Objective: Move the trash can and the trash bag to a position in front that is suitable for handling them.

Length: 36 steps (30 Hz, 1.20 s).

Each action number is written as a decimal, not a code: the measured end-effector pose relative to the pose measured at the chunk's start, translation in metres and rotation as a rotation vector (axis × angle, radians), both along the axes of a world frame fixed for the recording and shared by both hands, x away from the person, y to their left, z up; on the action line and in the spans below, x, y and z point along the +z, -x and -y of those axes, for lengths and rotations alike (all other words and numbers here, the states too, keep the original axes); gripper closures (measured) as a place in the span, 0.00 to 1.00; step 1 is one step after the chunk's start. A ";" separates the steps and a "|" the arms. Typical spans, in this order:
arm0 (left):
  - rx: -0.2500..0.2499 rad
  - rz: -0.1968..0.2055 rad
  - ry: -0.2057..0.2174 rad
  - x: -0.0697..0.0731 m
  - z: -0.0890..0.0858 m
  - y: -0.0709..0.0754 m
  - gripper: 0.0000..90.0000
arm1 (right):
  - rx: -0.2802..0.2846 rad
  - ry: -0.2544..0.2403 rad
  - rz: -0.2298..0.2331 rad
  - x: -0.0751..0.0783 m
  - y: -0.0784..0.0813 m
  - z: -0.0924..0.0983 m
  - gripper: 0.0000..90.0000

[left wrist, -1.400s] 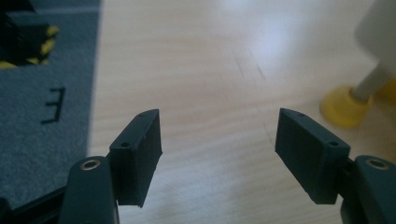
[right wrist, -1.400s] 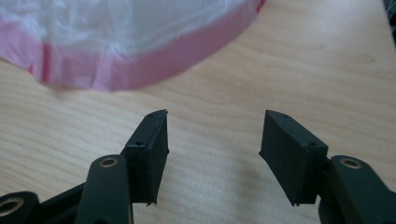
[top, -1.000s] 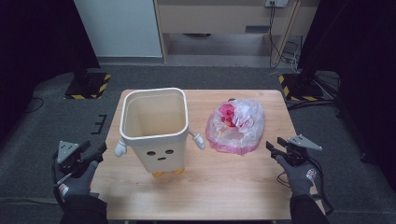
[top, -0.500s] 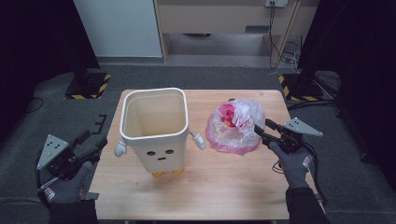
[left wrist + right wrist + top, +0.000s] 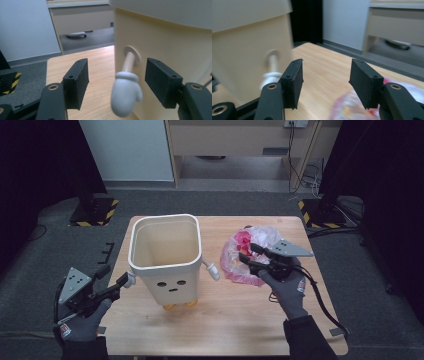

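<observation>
Your left gripper (image 5: 114, 279) stayed low at the near left, jaws apart, held in your gloved left hand (image 5: 82, 322). Your right gripper (image 5: 248, 252) was farther in, at the right, jaws apart, pointing left, your right hand (image 5: 286, 287) behind it.

I see a wooden table (image 5: 240, 320) on grey carpet (image 5: 45, 260). Behind it I see a white panel (image 5: 125, 145) and a beige cabinet (image 5: 225, 140). Hazard-striped stand bases (image 5: 95, 212) sit near both far corners.
</observation>
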<state>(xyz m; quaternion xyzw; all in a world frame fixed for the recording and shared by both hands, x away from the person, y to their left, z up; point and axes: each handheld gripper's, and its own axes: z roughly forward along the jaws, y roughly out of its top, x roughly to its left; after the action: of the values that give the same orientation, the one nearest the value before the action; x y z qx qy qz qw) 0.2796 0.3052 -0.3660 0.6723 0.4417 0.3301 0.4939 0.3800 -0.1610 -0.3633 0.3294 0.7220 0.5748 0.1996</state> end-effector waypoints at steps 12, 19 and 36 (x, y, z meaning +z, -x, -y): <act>-0.022 -0.052 -0.031 -0.017 0.005 -0.008 0.46 | 0.180 0.096 -0.057 -0.023 0.002 -0.078 0.50; -0.045 -0.073 -0.012 -0.024 0.007 -0.011 0.49 | 0.177 0.155 -0.074 -0.034 -0.004 -0.093 0.53; -0.076 -0.076 0.046 -0.032 0.010 -0.016 0.57 | 0.161 0.183 -0.127 -0.036 -0.001 -0.088 0.69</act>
<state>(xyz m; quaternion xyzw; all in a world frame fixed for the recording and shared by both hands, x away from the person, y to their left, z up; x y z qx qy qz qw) 0.2958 0.2955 -0.3981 0.6892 0.4418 0.2751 0.5041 0.3809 -0.0735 -0.3990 0.2864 0.8067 0.4988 0.1361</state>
